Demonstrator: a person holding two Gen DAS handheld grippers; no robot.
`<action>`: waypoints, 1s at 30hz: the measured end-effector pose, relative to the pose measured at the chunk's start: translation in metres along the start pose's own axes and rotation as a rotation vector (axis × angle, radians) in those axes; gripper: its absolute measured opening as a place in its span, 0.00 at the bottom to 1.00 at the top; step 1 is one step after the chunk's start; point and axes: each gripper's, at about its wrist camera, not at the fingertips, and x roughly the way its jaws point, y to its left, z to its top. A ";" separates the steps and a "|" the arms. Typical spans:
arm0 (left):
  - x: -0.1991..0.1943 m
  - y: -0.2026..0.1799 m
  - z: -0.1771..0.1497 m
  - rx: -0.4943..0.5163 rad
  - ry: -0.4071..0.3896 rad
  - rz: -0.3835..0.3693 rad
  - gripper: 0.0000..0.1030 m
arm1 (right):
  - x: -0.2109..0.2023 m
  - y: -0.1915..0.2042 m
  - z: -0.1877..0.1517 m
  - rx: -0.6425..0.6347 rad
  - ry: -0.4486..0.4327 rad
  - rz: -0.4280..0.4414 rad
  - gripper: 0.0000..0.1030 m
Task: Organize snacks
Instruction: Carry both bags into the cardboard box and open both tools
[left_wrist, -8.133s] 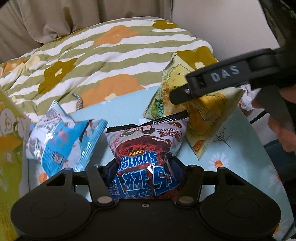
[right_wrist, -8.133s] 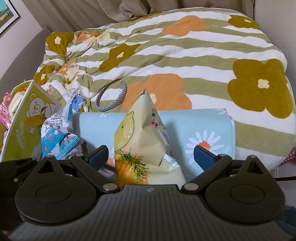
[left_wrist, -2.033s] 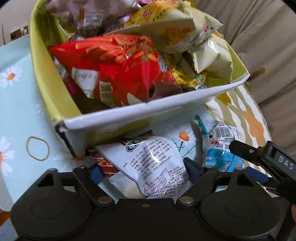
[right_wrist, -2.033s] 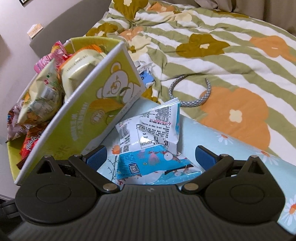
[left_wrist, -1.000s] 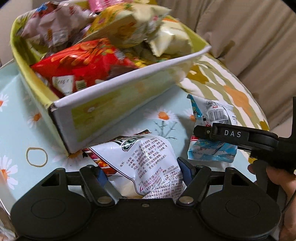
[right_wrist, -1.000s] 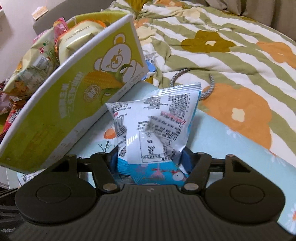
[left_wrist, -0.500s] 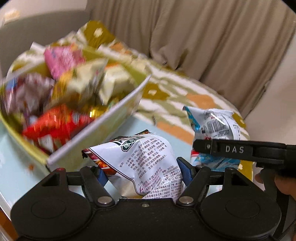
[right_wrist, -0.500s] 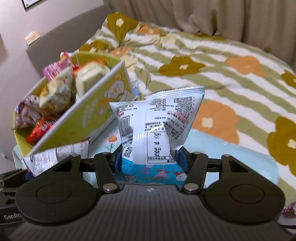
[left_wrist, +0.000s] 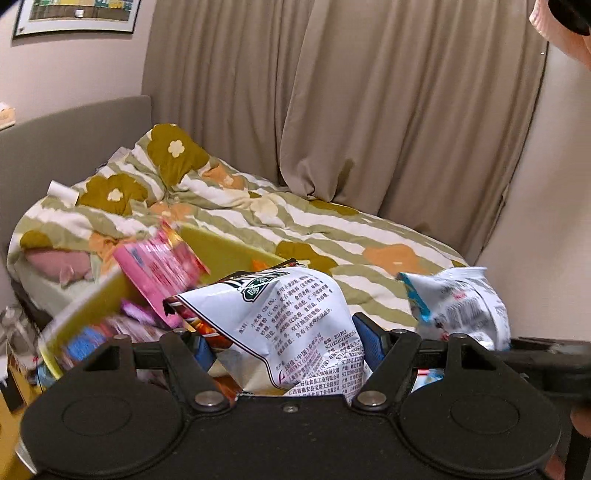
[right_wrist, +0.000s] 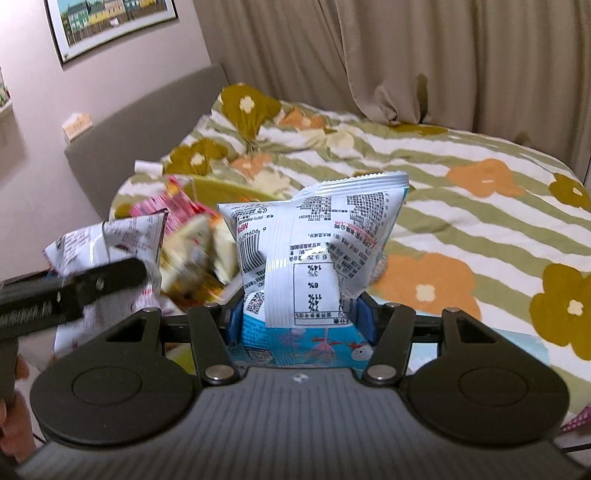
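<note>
Snack packets: both lifted above the bed (right_wrist: 480, 206) | your left claw (left_wrist: 284, 349) pinches the white printed bag (left_wrist: 295, 325), jaws part-closed | your right claw (right_wrist: 299, 319) clamps the blue-and-white packet (right_wrist: 314, 251), likewise narrow | yellow snack box (left_wrist: 229, 251) sits behind them

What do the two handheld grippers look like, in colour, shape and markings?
Both are black plastic. Each wrist view shows a wide body with two round discs, angled linkage bars with silver pivot pins, and blue pads on the fingers. The right gripper has a ribbed grey-black top. The left gripper has a smooth top.
</note>
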 end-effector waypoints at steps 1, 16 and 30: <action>0.000 0.011 0.007 0.004 -0.002 -0.006 0.74 | 0.001 0.009 0.002 0.011 -0.009 -0.003 0.70; 0.082 0.136 0.079 0.150 0.155 -0.243 0.82 | 0.038 0.126 0.019 0.221 -0.051 -0.134 0.70; 0.059 0.184 0.058 0.114 0.166 -0.238 1.00 | 0.047 0.171 -0.004 0.243 -0.020 -0.214 0.71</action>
